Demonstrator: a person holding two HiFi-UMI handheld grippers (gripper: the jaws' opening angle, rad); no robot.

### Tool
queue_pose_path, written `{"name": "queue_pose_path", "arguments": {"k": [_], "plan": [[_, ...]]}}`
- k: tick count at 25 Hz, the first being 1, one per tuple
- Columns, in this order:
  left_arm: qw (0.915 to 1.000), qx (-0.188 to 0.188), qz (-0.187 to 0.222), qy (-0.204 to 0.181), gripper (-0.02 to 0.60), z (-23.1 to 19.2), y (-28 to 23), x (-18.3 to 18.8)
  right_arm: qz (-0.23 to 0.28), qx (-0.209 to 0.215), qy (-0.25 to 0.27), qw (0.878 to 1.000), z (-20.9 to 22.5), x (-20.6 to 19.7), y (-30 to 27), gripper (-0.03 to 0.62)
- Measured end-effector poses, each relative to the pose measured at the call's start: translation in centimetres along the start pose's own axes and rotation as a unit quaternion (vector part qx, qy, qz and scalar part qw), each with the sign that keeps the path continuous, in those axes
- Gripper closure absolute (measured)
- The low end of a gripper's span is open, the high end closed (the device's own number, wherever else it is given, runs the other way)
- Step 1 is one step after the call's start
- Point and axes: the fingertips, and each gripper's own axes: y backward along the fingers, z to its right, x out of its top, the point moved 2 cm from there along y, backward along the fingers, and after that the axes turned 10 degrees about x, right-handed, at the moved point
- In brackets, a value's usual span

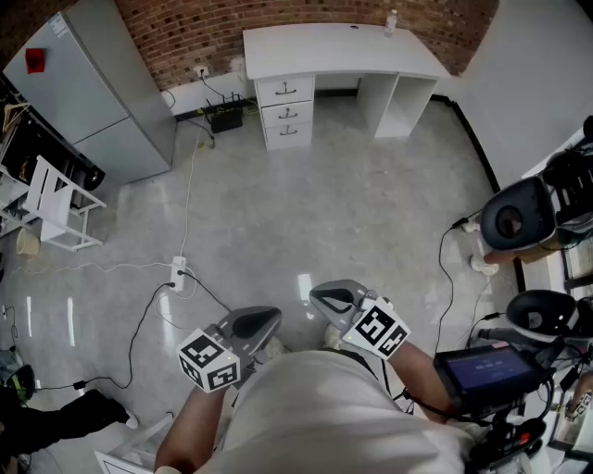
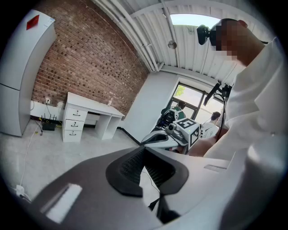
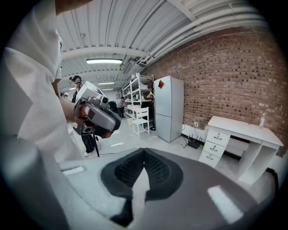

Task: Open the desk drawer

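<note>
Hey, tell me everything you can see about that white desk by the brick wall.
The desk is white, seemingly painted board, standing on the grey floor with its back to the brick wall. At its left end in the head view is a stack of three drawers, each with a small dark handle, all shut. Right of them is an open knee space, then upright panels. A small bottle stands on the top near the right rear corner.

Red brick wall at 12 o'clock, plain white wall at 2. Glossy grey floor. Tall grey fridge at 10 o'clock, white chair at 9. Overhead, white ribbed ceiling with lit strip light.
</note>
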Motion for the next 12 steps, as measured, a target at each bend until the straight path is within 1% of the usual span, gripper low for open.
{"name": "queue_pose_path", "arguments": {"k": [4, 8, 12], "plan": [[0.9998, 0.004, 0.013, 0.017, 0.577, -3.2, 3.8, 0.1, -0.006, 0.001, -0.002, 1.0, -1.7, 1.4, -3.7, 0.591], [0.9998, 0.002, 0.01, 0.017, 0.577, -6.2, 6.8, -0.4, -0.01, -0.008, -0.009, 1.0, -2.6, 2.5, -7.1, 0.591], [0.9997, -0.002, 0.002, 0.023, 0.577, -8.5, 6.7, -0.9, -0.006, -0.02, -0.031, 0.999, -1.5, 2.5, -8.8, 0.589]]}}
